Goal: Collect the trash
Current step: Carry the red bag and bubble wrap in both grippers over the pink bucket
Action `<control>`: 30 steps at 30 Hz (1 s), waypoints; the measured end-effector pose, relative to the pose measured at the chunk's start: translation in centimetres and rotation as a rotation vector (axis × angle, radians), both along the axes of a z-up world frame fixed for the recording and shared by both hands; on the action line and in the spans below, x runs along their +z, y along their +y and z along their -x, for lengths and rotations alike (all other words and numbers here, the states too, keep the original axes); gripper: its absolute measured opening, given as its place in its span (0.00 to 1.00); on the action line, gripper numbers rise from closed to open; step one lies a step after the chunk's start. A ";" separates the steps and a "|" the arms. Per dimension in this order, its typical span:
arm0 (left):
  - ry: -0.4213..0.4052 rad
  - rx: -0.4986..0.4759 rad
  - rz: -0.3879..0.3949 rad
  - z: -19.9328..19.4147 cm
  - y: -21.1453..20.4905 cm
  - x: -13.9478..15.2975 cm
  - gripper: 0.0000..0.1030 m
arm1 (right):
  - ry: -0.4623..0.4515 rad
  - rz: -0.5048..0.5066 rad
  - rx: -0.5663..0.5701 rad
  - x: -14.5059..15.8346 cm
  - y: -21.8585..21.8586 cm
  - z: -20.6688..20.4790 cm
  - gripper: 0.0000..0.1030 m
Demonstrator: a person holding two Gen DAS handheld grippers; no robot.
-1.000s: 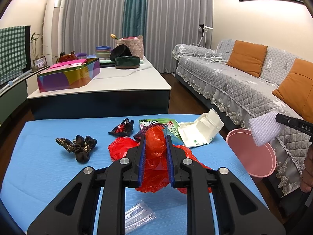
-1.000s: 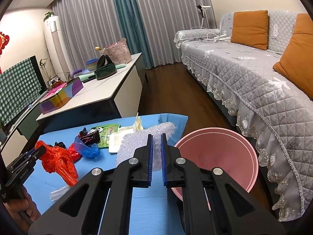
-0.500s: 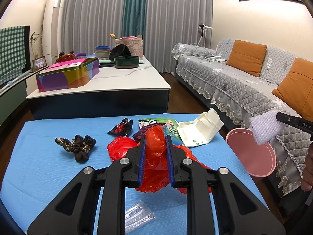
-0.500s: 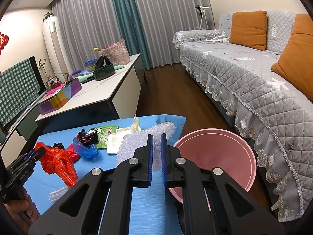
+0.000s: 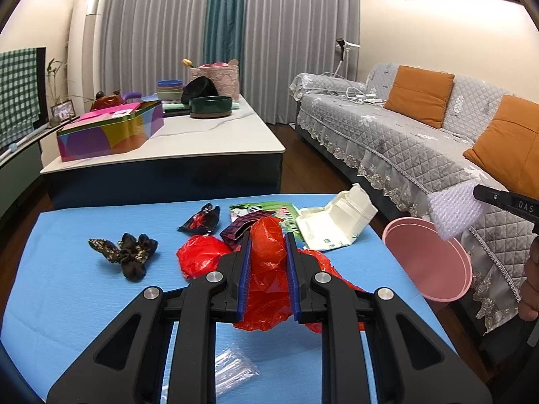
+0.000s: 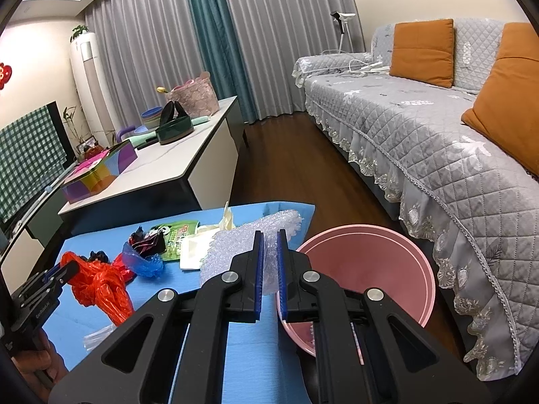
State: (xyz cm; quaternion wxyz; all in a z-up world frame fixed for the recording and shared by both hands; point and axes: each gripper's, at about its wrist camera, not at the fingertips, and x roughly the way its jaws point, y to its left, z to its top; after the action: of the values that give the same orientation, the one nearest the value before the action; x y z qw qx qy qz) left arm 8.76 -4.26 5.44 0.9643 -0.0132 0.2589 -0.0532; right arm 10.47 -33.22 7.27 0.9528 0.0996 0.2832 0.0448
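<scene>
Between left gripper (image 5: pixel 267 235) pads, red bag (image 5: pixel 269 269).

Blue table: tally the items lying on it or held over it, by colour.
Red crumpled plastic bag: 1
Black fabric scrunchie: 1
Dark snack wrappers: 2
Green panda packet: 1
White items, carton and bubble wrap: 2
Clear film: 1
Blue plastic: 1
Total: 9

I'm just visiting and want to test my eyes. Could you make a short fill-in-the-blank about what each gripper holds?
1. The left gripper is shut on a crumpled ____ plastic bag.
2. The right gripper pinches a piece of ____ wrap.
3. Beside the table stands a ____ bin.

Missing words: red; bubble; pink
</scene>
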 end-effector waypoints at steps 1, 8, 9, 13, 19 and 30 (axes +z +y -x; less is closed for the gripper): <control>0.000 -0.005 0.000 0.0 -0.1 0.1 0.18 | 0.000 -0.001 -0.003 0.1 -0.1 0.0 0.08; 0.006 -0.048 0.016 -0.9 -2.0 0.8 0.18 | -0.017 0.016 -0.032 0.8 -1.1 -0.1 0.08; 0.006 -0.055 0.018 -1.1 -2.4 1.0 0.18 | -0.022 0.032 -0.041 0.9 -1.3 -0.1 0.08; -0.005 -0.100 0.009 -1.7 -4.8 1.7 0.18 | -0.039 0.055 -0.078 1.8 -3.2 0.0 0.08; -0.013 -0.153 0.015 -3.0 -8.0 2.2 0.18 | -0.029 0.064 -0.132 1.7 -5.5 -0.4 0.08; -0.008 -0.258 0.008 -6.7 -14.3 1.8 0.18 | -0.005 0.093 -0.215 1.1 -8.4 -2.0 0.08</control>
State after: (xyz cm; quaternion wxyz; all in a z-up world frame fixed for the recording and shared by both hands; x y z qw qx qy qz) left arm 15.49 -18.61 7.22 0.9504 0.0166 0.2545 -0.1781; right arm 12.49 -41.61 8.34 0.9564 0.0848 0.2704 -0.0705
